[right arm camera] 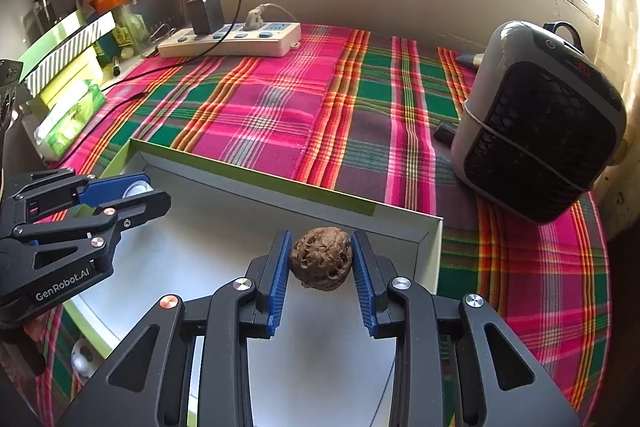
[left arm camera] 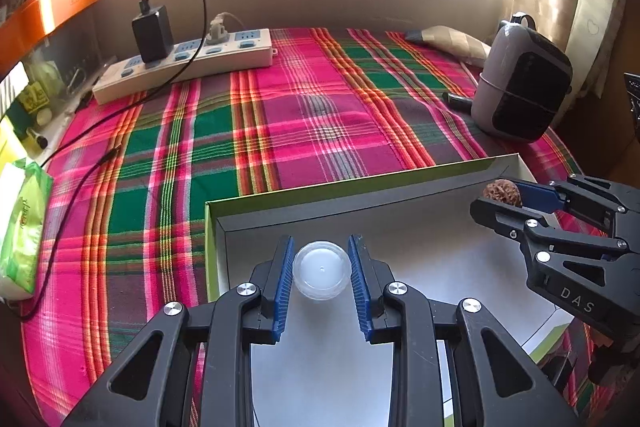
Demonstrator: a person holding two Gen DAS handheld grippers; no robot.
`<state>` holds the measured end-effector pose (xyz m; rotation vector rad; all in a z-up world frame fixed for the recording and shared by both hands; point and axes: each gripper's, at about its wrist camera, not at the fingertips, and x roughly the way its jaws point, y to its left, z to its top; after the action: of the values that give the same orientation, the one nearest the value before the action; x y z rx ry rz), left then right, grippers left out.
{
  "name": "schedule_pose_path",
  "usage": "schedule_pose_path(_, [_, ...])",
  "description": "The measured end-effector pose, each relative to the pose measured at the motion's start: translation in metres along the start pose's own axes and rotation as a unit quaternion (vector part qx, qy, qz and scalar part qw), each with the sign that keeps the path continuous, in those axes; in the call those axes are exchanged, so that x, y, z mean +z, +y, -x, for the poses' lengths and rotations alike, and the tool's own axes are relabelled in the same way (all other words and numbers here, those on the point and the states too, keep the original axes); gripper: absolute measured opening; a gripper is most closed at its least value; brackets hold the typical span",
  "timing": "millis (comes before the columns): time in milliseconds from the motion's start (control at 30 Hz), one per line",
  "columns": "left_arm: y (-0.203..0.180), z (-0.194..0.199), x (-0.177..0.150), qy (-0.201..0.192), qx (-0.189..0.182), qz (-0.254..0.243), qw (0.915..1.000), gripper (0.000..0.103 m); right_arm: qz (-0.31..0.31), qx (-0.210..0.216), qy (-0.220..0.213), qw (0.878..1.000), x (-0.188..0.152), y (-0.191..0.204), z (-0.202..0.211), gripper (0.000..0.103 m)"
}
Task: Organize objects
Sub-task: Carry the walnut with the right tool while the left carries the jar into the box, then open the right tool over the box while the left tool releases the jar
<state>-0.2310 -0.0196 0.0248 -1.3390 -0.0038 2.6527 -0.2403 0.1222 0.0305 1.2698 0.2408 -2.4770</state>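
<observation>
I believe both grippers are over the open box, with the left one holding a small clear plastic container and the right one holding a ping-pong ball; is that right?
Not quite. The right gripper holds a brown, wrinkled walnut, not a ping-pong ball, as the right wrist view shows. The rest stands: both grippers are over the open box, and the left gripper holds the small clear plastic container.

A plaid cloth covers the table. On it: a power strip at the far left, a heater on the right, a tissue pack at the left edge, and a shallow box at the near edge.
</observation>
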Motion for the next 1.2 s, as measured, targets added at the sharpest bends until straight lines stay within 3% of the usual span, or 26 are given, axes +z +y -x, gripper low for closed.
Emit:
schedule_pose_path(1000, [-0.005, -0.015, -0.002, 0.010, 0.016, -0.014, 0.9997, 0.026, 0.000, -0.014, 0.017, 1.000, -0.003, 0.000, -0.017, 0.032])
schedule_pose_path(1200, [-0.006, -0.013, -0.003, 0.009, 0.007, -0.015, 0.9998, 0.032, 0.000, -0.013, 0.017, 1.000, -0.003, 0.001, -0.018, 0.033])
